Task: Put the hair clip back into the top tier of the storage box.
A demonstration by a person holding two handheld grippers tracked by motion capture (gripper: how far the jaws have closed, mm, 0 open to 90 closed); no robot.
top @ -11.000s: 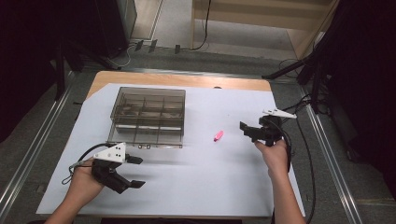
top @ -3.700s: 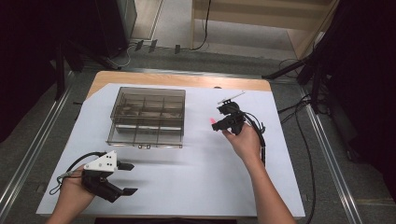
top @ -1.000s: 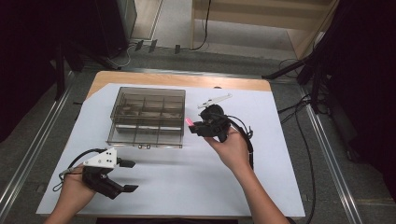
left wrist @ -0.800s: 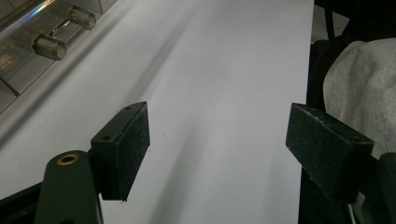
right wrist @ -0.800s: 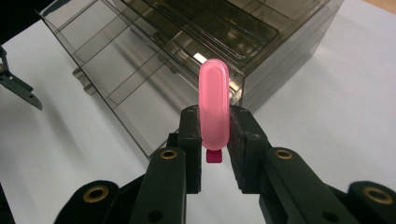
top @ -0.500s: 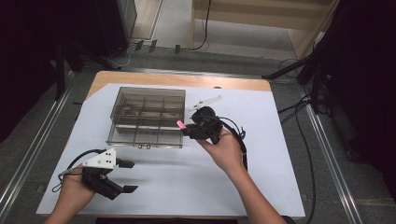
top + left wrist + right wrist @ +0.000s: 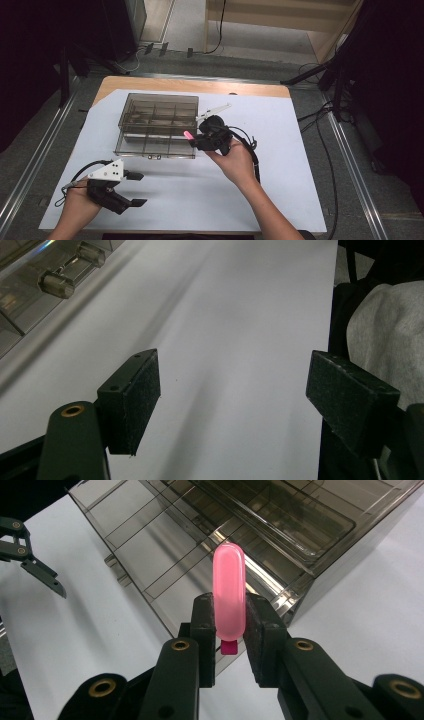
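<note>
Lower left of the high view: my left gripper (image 7: 131, 189) rests on the white sheet (image 7: 280, 165), jaws wide, nothing between them; in its own view both pads (image 7: 135, 390) stand well apart over bare paper. It can idle there. Centre frame: my right gripper (image 7: 194, 141) holds the pink capsule (image 7: 229, 592), pads (image 7: 205, 625) clamped on its lower half, the rounded end sticking out past the tips and a small darker pink tab below. It hovers at the near right edge of the smoky clear compartment box (image 7: 150, 125), just over the lower row of cells. To place well, I judge: carry the capsule fully inside one cell's walls, tip it downward, get low, then ease open so it doesn't bounce across a divider.
</note>
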